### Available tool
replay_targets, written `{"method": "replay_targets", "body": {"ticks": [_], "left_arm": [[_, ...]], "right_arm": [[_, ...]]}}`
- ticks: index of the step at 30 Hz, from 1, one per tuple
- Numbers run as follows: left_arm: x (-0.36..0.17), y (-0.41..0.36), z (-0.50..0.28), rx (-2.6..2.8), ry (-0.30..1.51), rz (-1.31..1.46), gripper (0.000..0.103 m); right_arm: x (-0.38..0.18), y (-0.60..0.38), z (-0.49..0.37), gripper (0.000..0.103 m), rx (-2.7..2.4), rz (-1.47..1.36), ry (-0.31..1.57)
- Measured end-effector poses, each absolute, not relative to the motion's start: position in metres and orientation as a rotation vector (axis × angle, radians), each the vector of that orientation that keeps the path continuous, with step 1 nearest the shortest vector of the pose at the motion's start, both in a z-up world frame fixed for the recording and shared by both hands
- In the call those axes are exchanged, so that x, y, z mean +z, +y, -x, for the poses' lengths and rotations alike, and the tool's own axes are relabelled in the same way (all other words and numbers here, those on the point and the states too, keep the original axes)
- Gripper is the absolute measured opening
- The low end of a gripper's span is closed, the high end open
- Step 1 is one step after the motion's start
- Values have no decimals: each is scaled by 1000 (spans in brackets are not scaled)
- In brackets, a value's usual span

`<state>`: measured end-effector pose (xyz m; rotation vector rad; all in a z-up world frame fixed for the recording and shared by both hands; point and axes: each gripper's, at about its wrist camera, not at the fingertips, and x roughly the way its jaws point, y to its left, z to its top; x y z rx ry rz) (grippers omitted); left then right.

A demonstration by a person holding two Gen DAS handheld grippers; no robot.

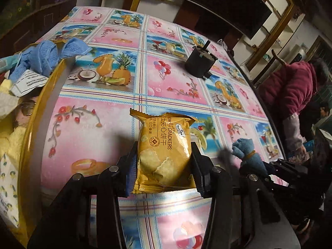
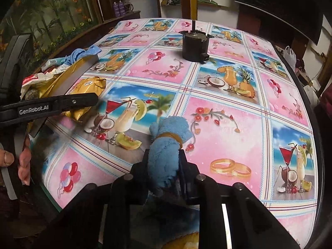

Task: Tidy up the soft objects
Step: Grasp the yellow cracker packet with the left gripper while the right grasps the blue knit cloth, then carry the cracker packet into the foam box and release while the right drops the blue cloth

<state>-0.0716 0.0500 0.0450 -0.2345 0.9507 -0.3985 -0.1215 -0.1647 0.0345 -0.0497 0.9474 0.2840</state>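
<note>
Yellow snack packet (image 1: 165, 151) between left claw (image 1: 164, 168) fingers: "CRACKERS", Chinese characters "夹心饼干". Left claw arm in right wrist view: "GenRobot.AI".

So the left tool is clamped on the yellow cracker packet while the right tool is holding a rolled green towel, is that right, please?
Not quite: the rolled towel in the right tool is blue, not green, as the right wrist view shows. The left tool is indeed clamped on the yellow cracker packet.
</note>
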Motion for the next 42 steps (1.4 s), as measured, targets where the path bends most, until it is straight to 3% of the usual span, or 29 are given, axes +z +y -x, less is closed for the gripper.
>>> {"method": "replay_targets", "body": {"ticks": [16, 24, 36, 39, 41, 42], "left_arm": [[129, 203, 153, -220, 650, 416, 45], [101, 276, 156, -74, 655, 533, 45], [59, 296, 139, 46, 725, 523, 46], [56, 293, 138, 83, 712, 482, 55], [54, 291, 137, 115, 709, 456, 70], [53, 292, 137, 132, 705, 447, 73]], "right_arm": [[81, -53, 108, 23, 529, 70, 891], [94, 17, 86, 23, 677, 39, 911], [75, 95, 60, 23, 734, 87, 981], [65, 109, 48, 23, 722, 91, 1016], [58, 117, 40, 23, 710, 95, 1037], [55, 120, 38, 23, 696, 104, 1037]]}}
